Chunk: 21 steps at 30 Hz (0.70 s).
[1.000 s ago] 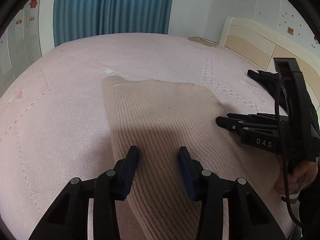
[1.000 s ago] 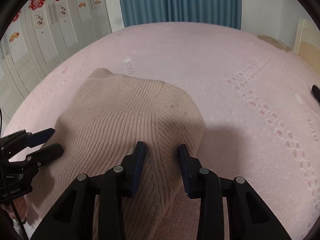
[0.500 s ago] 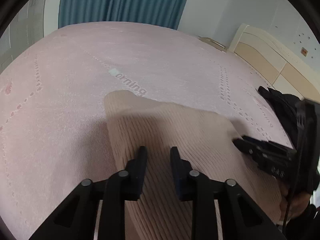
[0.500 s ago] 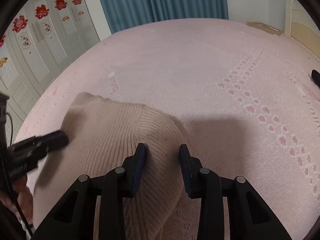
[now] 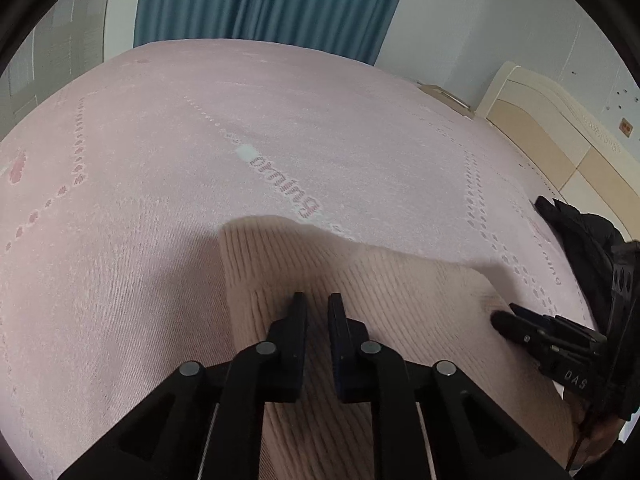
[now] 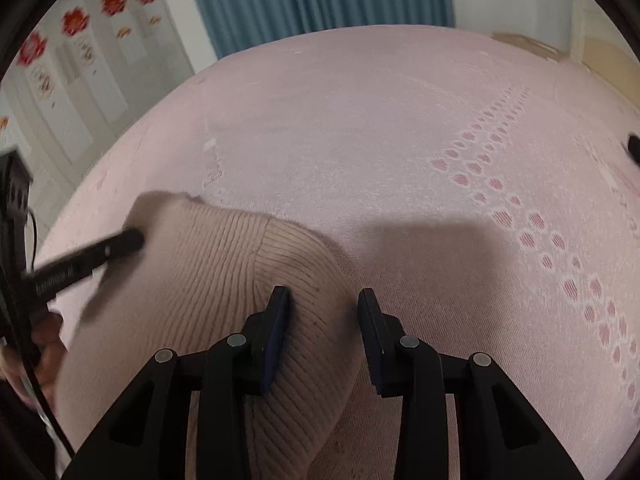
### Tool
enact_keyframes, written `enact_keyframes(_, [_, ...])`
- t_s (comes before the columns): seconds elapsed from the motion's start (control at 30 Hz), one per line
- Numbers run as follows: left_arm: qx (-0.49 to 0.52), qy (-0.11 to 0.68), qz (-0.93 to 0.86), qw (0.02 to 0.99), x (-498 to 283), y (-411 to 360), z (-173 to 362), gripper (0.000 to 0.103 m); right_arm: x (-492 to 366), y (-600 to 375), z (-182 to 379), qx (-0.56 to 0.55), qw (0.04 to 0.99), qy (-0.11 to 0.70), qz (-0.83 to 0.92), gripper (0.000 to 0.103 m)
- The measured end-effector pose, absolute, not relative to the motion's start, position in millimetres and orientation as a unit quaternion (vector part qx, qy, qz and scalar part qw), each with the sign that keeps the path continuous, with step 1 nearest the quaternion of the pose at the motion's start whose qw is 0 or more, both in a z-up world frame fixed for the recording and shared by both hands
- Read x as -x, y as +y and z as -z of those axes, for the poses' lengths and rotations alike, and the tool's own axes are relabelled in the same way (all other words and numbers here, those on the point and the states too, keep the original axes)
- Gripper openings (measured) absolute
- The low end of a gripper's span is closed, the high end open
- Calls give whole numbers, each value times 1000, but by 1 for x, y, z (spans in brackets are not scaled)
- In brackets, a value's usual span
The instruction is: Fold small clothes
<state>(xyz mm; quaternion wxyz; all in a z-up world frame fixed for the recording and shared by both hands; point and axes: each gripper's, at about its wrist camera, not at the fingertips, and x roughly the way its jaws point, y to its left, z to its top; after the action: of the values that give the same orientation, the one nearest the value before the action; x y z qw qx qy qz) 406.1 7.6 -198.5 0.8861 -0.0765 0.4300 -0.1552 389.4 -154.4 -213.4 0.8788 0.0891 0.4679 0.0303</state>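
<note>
While the near end of the beige ribbed knit garment (image 5: 400, 300) runs out of sight under both grippers and off the bottom of each view, its full outline can't be made out, and the left wrist view shows only a squared far edge lying on the pink bedspread (image 5: 200, 140). Woven lettering on that bedspread is half covered by the knit's far edge, so it can't be read whole. Over on the right, a dark bundle (image 5: 576, 232) is cut off by the frame edge; what it is stays unclear. The left gripper (image 5: 317, 308) is closing now, its jaws nearly together, with a narrow ridge of knit between them, though whether the pads already press it I cannot tell. The right gripper (image 6: 323, 312) stands with jaws moderately apart; a rounded hump of the garment's ribbed band (image 6: 296, 264) sits between them, touching the left pad, with bedspread showing at the right one. The knit looks soft, vertically ribbed, and bunched up high at the right gripper's end.
</note>
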Motion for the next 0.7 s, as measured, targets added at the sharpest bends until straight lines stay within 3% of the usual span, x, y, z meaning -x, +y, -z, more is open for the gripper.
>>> enact_keyframes(0.07, [76,433,167,883,-396,5,194,25,-378,-150,202,-87,888,451,-32,34])
enact_keyframes(0.27, [30,409,162,897,-338,-8,186,32,-336,-117,182,-36,897,432,-87,34])
enact_keyframes(0.37, [31,407,163,898,-314,-6,182,33,-319,-114,190,-13,893,443,-77,34])
enact_keyframes(0.7, [42,417,150,895,-265,6,175,34,-280,-131,194,-95,875,467,-78,33])
